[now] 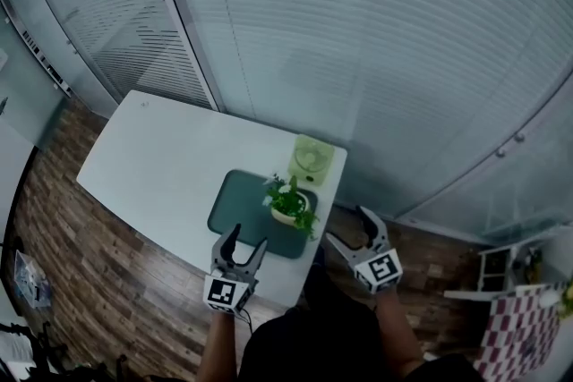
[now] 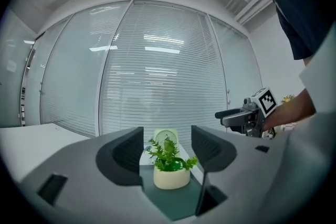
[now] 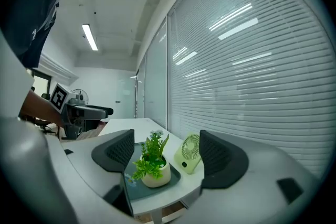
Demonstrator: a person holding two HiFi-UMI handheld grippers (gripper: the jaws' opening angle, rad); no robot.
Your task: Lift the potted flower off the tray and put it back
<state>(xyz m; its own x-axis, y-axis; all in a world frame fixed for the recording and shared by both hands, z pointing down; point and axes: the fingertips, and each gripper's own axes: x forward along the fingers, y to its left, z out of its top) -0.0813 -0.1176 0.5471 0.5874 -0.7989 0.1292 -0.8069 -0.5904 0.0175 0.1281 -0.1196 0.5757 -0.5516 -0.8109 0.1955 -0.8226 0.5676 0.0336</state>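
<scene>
The potted flower [image 1: 289,208] is seen standing upright on the dark green tray [image 1: 235,203], in the part of the tray that is nearer to the fan [image 1: 311,159]. The pot is round and cream-white, and green leaves with a few small pale blossoms are carried above it. The tray is laid flat on the white surface [image 1: 152,161], close to the near edge of it. The small light green fan is placed upright on the surface just beside the tray, at its far side, and it is not touched by the pot.

The left hand-held gripper [image 1: 248,239] is held at the near edge of the tray. Its jaws are kept apart and nothing is gripped by them. In the left gripper view the pot is seen ahead, framed by the two jaws but well clear of both.

The right hand-held gripper [image 1: 347,226] is held off the right edge of the surface, above the wooden floor [image 1: 89,282], and it is turned toward the pot. Its jaws are also spread wide and empty. In the right gripper view the pot and the fan are seen beyond the jaws, untouched.

Behind the surface a glass wall with blinds [image 1: 376,31] is seen.
</scene>
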